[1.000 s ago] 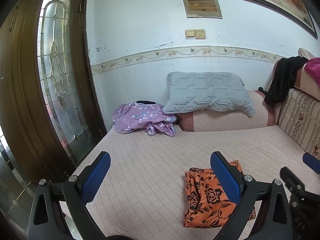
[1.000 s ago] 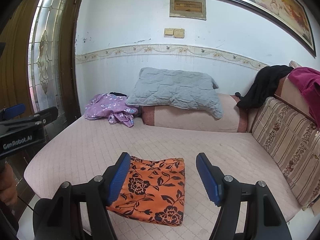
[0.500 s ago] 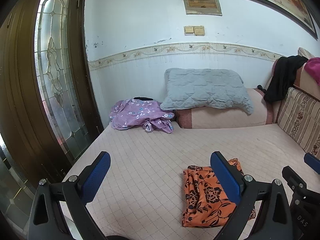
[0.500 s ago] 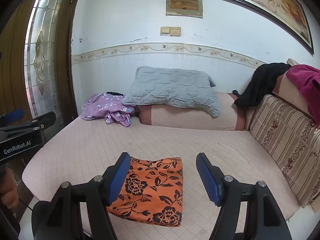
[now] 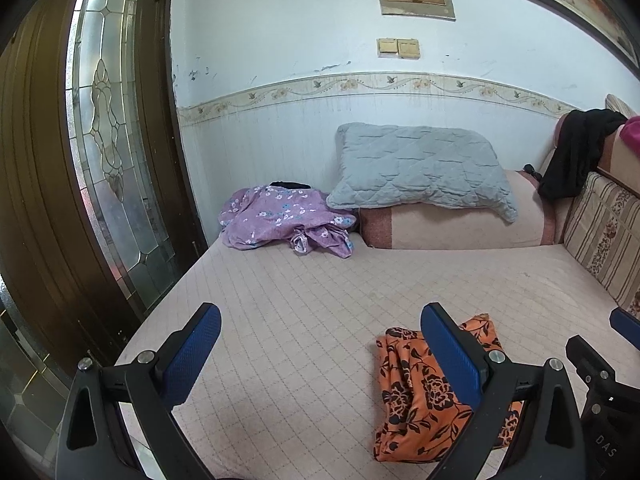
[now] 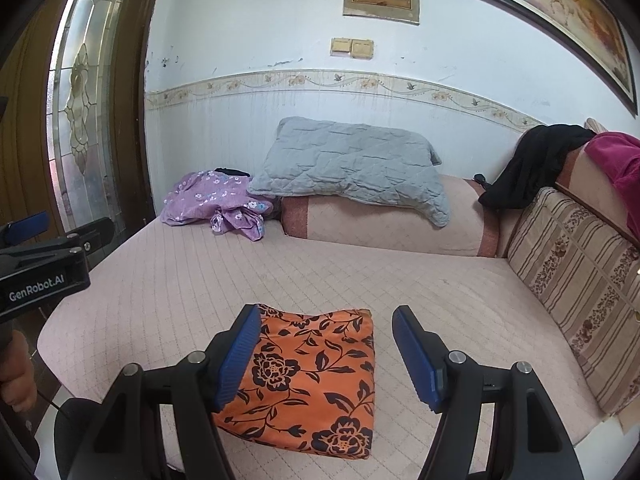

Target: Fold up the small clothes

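An orange cloth with a black flower print point(image 6: 316, 376) lies folded into a flat rectangle near the front edge of the pink quilted bed point(image 6: 360, 280). It also shows in the left wrist view point(image 5: 408, 392), partly behind my left gripper's right finger. My right gripper point(image 6: 326, 358) is open and empty, held above the cloth. My left gripper point(image 5: 320, 360) is open and empty, to the left of the cloth. A crumpled purple flowered garment point(image 5: 280, 220) lies at the far left of the bed, seen too in the right wrist view point(image 6: 216, 204).
A grey quilted pillow point(image 5: 420, 172) rests on a pink bolster point(image 5: 460, 228) against the back wall. A striped backrest point(image 6: 576, 276) with black point(image 6: 528, 168) and magenta clothes lines the right side. A wooden door with glass point(image 5: 104, 140) stands left.
Both grippers have drifted slightly; the views shifted a little left and up. The orange cloth has not moved and both grippers stay open.
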The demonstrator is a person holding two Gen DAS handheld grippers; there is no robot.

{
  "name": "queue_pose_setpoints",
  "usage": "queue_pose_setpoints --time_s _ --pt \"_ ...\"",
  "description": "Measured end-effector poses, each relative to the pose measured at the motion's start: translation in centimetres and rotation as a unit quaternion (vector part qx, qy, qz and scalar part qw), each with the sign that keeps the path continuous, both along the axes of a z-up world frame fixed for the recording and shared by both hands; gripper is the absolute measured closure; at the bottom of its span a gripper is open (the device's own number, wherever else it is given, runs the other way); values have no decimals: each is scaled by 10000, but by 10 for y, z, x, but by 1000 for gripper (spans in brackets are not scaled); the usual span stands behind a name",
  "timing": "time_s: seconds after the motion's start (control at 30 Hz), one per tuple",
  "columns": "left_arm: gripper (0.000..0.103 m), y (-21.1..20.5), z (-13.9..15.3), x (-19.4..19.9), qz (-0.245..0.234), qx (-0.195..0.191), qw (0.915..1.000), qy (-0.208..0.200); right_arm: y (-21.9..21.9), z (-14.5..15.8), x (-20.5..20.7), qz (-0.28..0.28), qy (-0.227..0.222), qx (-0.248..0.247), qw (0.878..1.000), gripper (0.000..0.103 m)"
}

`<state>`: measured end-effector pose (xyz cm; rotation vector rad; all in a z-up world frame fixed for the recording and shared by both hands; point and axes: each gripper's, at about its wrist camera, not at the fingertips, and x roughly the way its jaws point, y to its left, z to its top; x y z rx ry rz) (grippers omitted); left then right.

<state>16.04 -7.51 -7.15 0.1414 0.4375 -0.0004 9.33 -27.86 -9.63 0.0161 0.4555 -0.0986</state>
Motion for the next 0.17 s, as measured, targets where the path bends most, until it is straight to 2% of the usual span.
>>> queue_pose_setpoints --time_s 0.17 --pt "3 5 -5 22 -72 -132 9998 138 -4 -7 21 150 165 168 9996 31"
